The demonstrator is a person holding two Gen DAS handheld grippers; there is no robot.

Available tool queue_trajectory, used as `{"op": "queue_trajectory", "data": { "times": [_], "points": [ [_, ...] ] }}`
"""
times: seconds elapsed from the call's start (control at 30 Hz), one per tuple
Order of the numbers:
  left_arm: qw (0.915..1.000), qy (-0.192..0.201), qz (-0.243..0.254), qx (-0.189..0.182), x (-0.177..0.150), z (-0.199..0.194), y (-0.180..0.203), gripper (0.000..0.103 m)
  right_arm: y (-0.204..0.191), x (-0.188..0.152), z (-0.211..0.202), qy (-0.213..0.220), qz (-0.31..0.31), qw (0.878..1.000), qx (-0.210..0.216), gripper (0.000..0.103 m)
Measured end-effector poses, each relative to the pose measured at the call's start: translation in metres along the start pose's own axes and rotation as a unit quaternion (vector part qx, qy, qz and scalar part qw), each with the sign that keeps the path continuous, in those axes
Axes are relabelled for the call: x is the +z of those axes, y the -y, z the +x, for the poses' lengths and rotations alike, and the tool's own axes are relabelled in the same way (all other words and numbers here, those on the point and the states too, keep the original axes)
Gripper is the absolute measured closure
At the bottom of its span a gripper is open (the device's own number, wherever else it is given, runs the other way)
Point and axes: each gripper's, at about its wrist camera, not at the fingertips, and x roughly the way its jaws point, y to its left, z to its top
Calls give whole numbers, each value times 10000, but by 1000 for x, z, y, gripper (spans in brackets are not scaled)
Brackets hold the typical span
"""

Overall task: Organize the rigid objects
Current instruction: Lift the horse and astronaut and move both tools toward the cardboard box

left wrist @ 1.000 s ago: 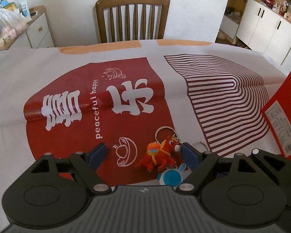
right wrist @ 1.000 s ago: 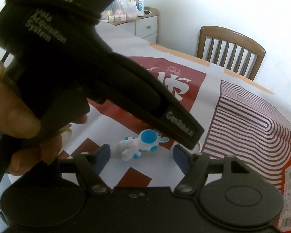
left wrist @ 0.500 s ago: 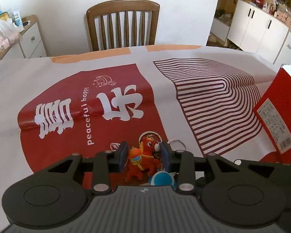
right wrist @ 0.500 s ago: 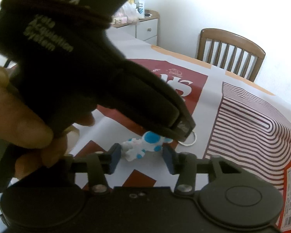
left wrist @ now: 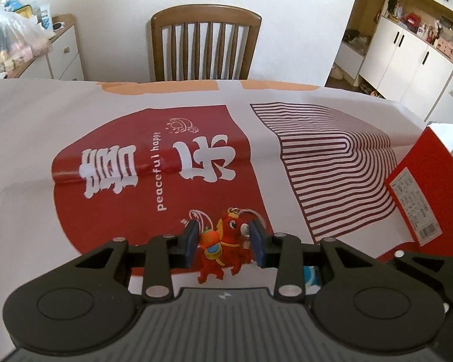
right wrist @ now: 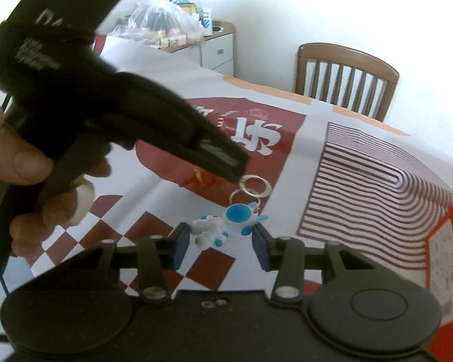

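The left gripper (left wrist: pixel 224 242) is clamped on a red horse keychain (left wrist: pixel 223 249): its blue fingers (left wrist: pixel 191 242) are pressed against the toy's two sides, and the horse's legs are seen hanging below the fingers, with its ring just beyond them. The right gripper (right wrist: pixel 219 241) is clamped on a white and blue astronaut keychain (right wrist: pixel 226 224), which is held across between its fingers (right wrist: pixel 178 246), its metal ring (right wrist: pixel 254 185) lying just past them. Both toys are seen above the red-and-white cloth on the desk (left wrist: pixel 105 132). The left gripper's handle is held by a hand (right wrist: pixel 30 166).
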Motion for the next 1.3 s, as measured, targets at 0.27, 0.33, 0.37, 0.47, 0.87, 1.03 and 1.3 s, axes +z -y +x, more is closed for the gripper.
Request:
{"op": "queue_trajectory", "data": {
  "times": [0.27, 0.33, 0.37, 0.47, 0.87, 1.03, 1.3],
  "points": [
    [9998, -17, -175, -21, -7, -29, 4, 68, 11, -2, -39, 136, 185, 9997, -84, 59],
    [9998, 17, -176, -7, -10, -39, 8, 68, 16, -1, -49, 160, 283, 9994, -76, 59],
    [9999, 31, -168, -7, -11, -44, 11, 68, 19, -1, -55, 176, 328, 9993, -79, 59],
    [9999, 46, -140, 20, -14, -57, 20, 68, 22, -1, -74, 238, 437, 9987, -87, 59],
    [9999, 153, -67, 28, -20, -115, 62, 67, 35, -1, -137, 390, 568, 9975, -126, 59],
    [9999, 132, 10, 6, -21, -133, 88, 67, 45, -6, -164, 458, 525, 9975, -135, 59],
    [9999, 150, 79, -15, -21, -152, 137, 67, 75, -21, -202, 533, 527, 9969, -242, 59]
  ]
}}
